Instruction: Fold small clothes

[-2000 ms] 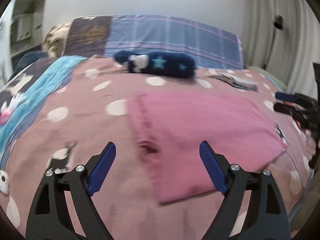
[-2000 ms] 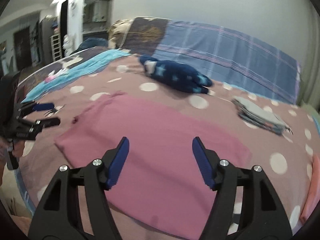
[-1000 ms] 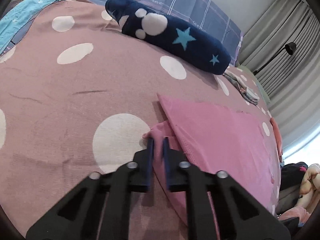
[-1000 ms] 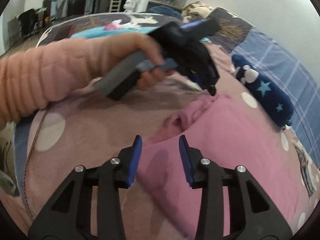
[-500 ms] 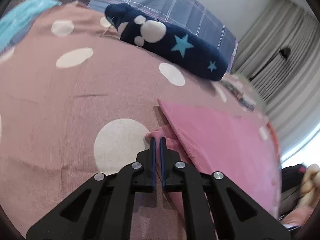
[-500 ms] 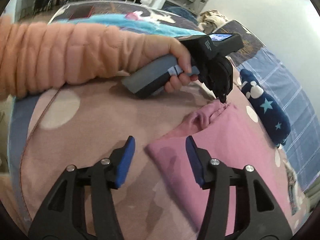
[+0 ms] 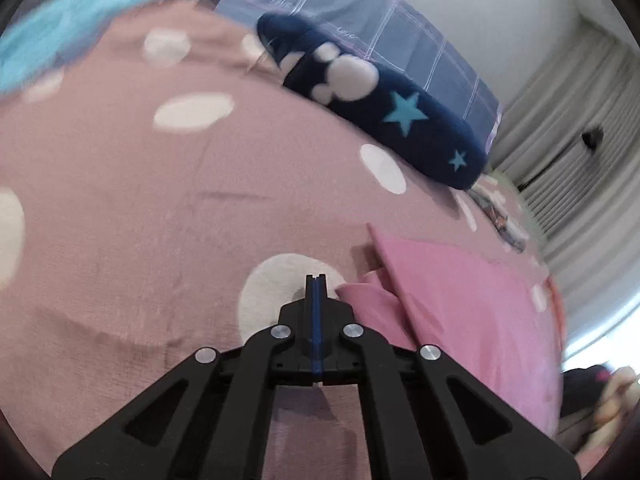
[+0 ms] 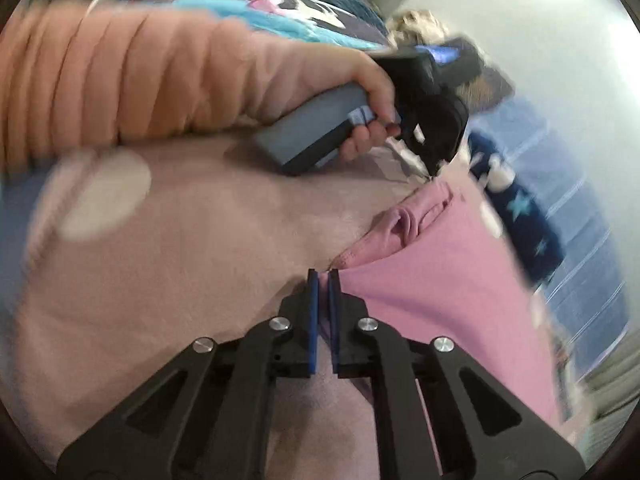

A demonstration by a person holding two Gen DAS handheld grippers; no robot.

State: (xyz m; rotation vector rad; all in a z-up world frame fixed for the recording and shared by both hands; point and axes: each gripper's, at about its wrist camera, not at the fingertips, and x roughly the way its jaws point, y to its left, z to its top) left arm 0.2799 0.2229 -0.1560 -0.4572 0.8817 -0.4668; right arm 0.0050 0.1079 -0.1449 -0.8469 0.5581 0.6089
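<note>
A pink garment [image 7: 460, 300] lies flat on the dotted mauve bedspread [image 7: 160, 220]. My left gripper [image 7: 316, 280] is shut, pads pressed together over a white dot. The garment's bunched corner lies against its right finger, and no cloth shows between the pads. In the right wrist view the left gripper [image 8: 434, 168], held by a hand in a peach sleeve [image 8: 120, 80], tips down onto that bunched corner. My right gripper [image 8: 323, 274] is shut to a thin slit on the near edge of the pink garment [image 8: 420, 280], with pink cloth showing in the slit.
A navy plush piece [image 7: 380, 112] with stars and white paw marks lies beyond the garment, in front of a plaid blue pillow [image 7: 400, 40]. Folded grey clothes [image 7: 500, 220] sit at the right, a turquoise blanket [image 7: 60, 48] at the far left. Curtains [image 7: 580, 160] hang behind.
My right jaws went from wide open to nearly closed at the garment's near edge. My left pads closed their last small gap. Both views have blurred and rolled slightly.
</note>
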